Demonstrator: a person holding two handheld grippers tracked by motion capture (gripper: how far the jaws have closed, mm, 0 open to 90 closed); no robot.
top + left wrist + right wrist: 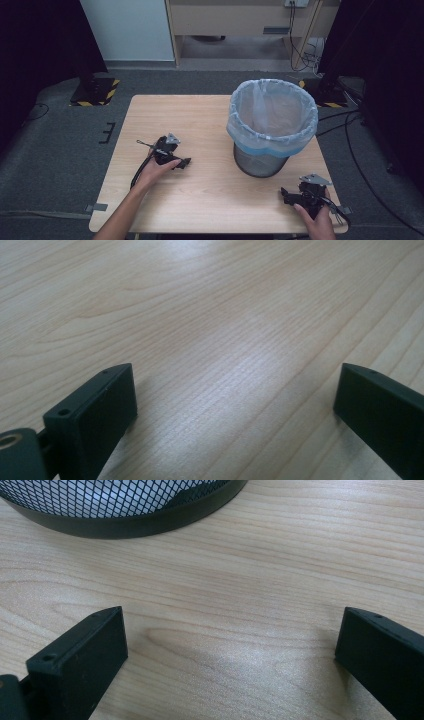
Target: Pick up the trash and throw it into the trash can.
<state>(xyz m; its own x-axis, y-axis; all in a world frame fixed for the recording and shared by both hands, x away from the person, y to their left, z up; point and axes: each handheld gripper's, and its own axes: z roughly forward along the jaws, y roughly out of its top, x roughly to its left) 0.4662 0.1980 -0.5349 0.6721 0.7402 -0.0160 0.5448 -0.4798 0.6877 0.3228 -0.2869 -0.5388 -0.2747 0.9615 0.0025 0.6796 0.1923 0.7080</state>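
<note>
Pale wood table bears a lined mesh bin toward its far right part. Left of the bin, well apart, the left gripper rests low with jaws wide and nothing between them. Near the bin's base, the right gripper is likewise wide and empty. A careless swing there could likely tip the bin or snag its liner.

The bench is a light wood-grain top standing on grey carpet. A black mesh wastebasket, lined with a pale blue plastic bag folded over its rim, stands on its right half, toward the far edge. The wood around the basket's dark base ring lies bare.
</note>
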